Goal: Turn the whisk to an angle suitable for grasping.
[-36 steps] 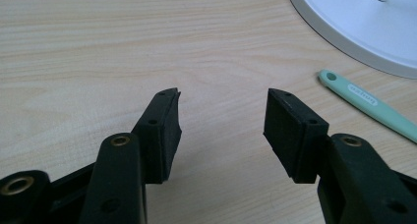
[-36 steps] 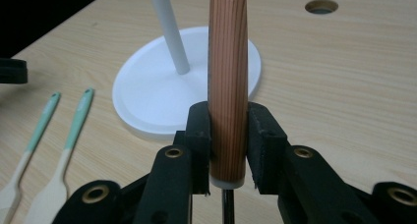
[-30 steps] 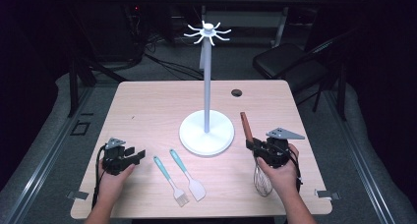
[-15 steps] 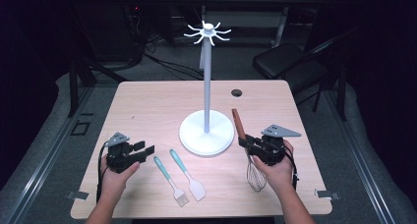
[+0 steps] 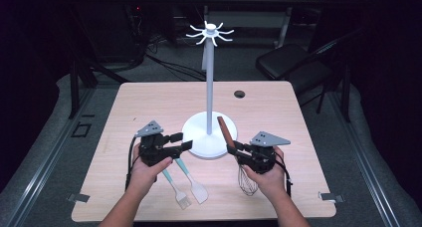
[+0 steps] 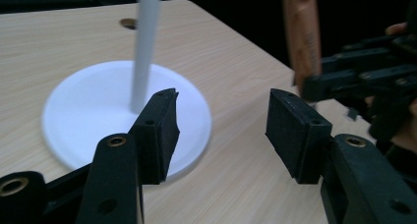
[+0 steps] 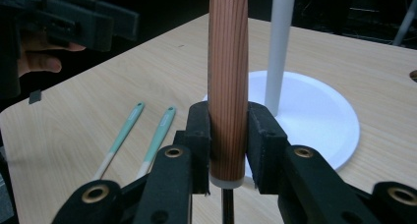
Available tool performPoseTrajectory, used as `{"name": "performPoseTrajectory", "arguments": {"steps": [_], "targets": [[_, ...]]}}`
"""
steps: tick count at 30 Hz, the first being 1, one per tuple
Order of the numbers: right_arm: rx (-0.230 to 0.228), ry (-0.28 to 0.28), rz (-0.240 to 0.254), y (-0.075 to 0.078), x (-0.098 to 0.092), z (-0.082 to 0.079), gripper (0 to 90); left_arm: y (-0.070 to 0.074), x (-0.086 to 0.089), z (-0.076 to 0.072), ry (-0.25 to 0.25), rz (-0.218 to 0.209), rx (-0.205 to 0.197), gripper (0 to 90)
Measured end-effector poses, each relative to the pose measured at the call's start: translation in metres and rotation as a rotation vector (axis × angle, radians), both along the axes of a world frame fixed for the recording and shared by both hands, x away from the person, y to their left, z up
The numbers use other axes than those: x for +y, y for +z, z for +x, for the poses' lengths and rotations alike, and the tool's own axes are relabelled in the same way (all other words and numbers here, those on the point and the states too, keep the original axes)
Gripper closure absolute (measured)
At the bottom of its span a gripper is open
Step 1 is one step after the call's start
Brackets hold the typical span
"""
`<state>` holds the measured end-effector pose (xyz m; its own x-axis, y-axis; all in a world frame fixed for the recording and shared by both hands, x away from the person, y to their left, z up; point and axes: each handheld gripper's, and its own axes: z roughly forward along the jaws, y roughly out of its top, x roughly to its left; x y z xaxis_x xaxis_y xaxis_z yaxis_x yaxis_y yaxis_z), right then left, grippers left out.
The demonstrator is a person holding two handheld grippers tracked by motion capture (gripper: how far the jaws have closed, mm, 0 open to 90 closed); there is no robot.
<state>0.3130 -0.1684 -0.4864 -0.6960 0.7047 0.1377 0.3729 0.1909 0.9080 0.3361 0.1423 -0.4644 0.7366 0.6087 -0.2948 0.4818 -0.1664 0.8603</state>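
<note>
Gripping whisk (image 7: pixel 227 81) | right claw (image 7: pixel 227 138) clamped | left claw (image 6: pixel 220 130) apart | high view: wires (image 5: pixel 247 179)

Lab or studio recording space suggested, pale wooden table (image 5: pixel 149 102) set on grey carpet (image 5: pixel 45 152), surrounded by darkness, cables (image 5: pixel 164 62) strewn behind, black folding chair (image 5: pixel 286 62) parked alongside, tape marks (image 5: pixel 79 197) placed at table edges

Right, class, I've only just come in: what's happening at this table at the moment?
A person at a wooden table holds a gripper in each hand. The right gripper is shut on the wooden handle of a whisk, its wire end down by the hand. The left gripper is open and empty, pointing at the white hook stand. Two teal-handled utensils, a brush and a spatula, lie on the table.
</note>
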Motion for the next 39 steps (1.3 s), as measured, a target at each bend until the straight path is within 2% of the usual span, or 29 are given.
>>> {"name": "performPoseTrajectory", "arguments": {"steps": [5, 11, 17, 18, 26, 33, 38, 39], "targets": [[-0.004, 0.019, -0.014, -0.005, 0.009, -0.002, 73.0, 0.000, -0.028, 0.003, -0.052, 0.012, 0.008, 45.1], [-0.019, 0.025, -0.035, -0.006, 0.013, -0.004, 73.0, 0.001, -0.047, 0.006, -0.084, -0.042, 0.023, 45.3], [-0.023, 0.031, -0.039, -0.007, 0.016, -0.005, 73.0, 0.002, -0.060, 0.008, -0.100, -0.061, 0.037, 48.9], [-0.024, 0.032, -0.037, -0.007, 0.017, -0.006, 73.0, 0.002, -0.061, 0.008, -0.099, -0.052, 0.039, 49.3], [-0.036, 0.041, -0.048, -0.008, 0.020, -0.007, 73.0, -0.003, -0.068, 0.012, -0.110, -0.063, 0.072, 52.3], [-0.042, 0.039, -0.041, -0.008, 0.022, -0.007, 72.9, -0.003, -0.071, 0.012, -0.109, -0.068, 0.077, 60.4], [-0.040, 0.042, -0.022, -0.007, 0.020, -0.007, 72.9, -0.002, -0.070, 0.014, -0.120, -0.117, 0.099, 64.0], [-0.041, 0.044, -0.012, -0.006, 0.020, -0.006, 72.9, -0.001, -0.070, 0.014, -0.122, -0.116, 0.098, 64.5]]}}
